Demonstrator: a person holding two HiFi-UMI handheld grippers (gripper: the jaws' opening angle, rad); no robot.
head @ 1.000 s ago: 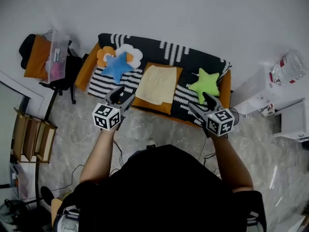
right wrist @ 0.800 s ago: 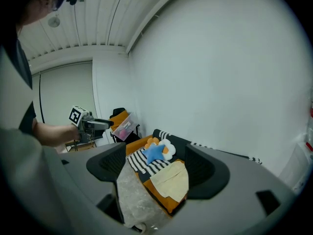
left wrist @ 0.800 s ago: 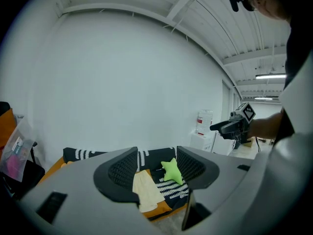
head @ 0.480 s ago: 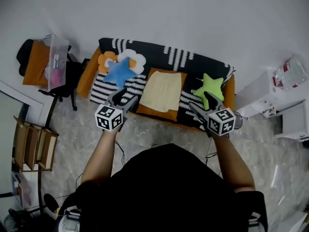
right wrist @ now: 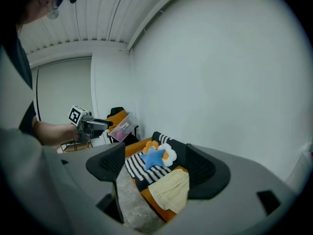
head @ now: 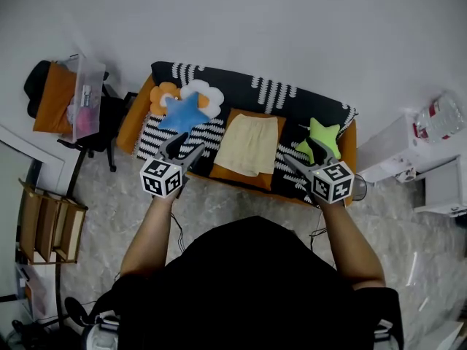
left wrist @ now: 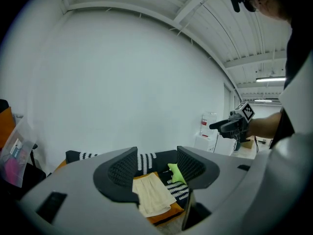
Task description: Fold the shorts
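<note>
Pale yellow shorts (head: pixel 249 145) lie spread flat on the orange seat of a sofa (head: pixel 143 105), between two cushions; they also show in the left gripper view as shorts (left wrist: pixel 152 196) and in the right gripper view as shorts (right wrist: pixel 172 192). My left gripper (head: pixel 183 149) hovers open in front of the sofa's left part, nothing between its jaws. My right gripper (head: pixel 304 157) hovers open before the sofa's right part, also holding nothing. Both are short of the shorts.
A blue star cushion (head: pixel 180 112) on a flower cushion and a green star cushion (head: pixel 318 136) flank the shorts. A black striped blanket (head: pixel 263 92) covers the sofa back. A chair with a clear box (head: pixel 84 86) stands left, a white cabinet (head: pixel 412 146) right, wooden shelves (head: pixel 45 212) near left.
The view has shifted so the sofa sits slightly lower and rightward in frame. Both grippers stay open and in about the same pose before the sofa.
</note>
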